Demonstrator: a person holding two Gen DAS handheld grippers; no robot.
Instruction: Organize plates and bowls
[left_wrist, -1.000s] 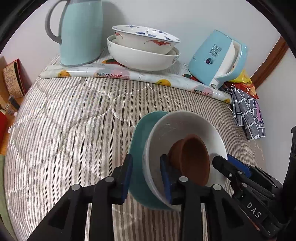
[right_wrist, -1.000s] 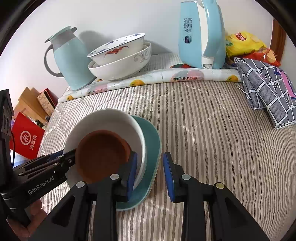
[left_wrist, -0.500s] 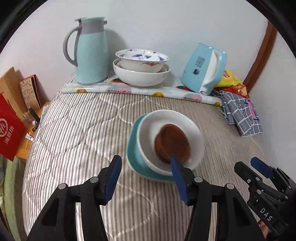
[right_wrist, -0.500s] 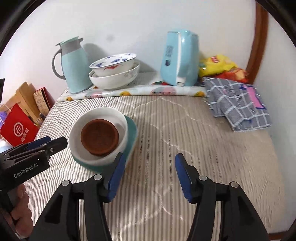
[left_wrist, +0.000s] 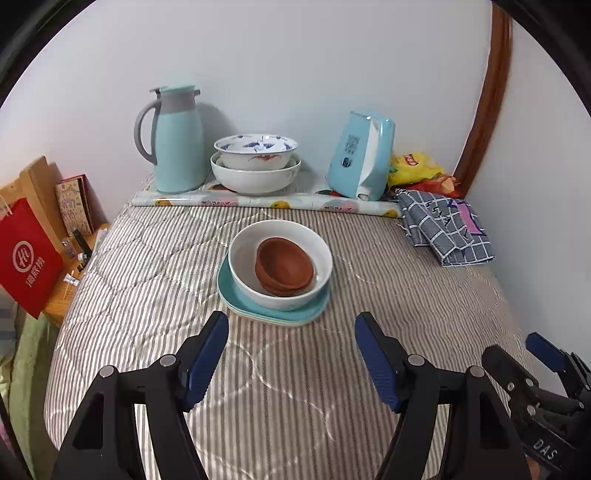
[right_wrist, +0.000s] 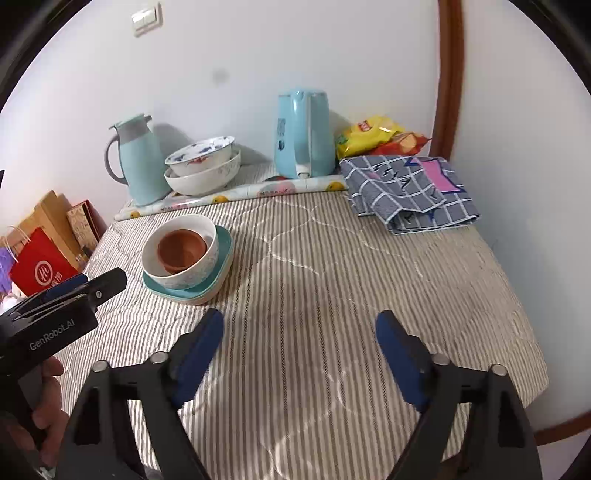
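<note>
A brown bowl sits inside a white bowl, which rests on teal plates on the striped cloth. The stack also shows in the right wrist view. Two larger patterned bowls are nested at the back by the wall. My left gripper is open and empty, just in front of the stack and apart from it. My right gripper is open and empty, to the right of the stack over bare cloth.
A teal jug and a blue kettle stand at the back on a rolled floral mat. A checked cloth and snack bags lie at the back right. A red bag stands off the left edge.
Both grippers have let go of the plate stack, opened wide and pulled back toward me. The stack now rests flat on the cloth.
</note>
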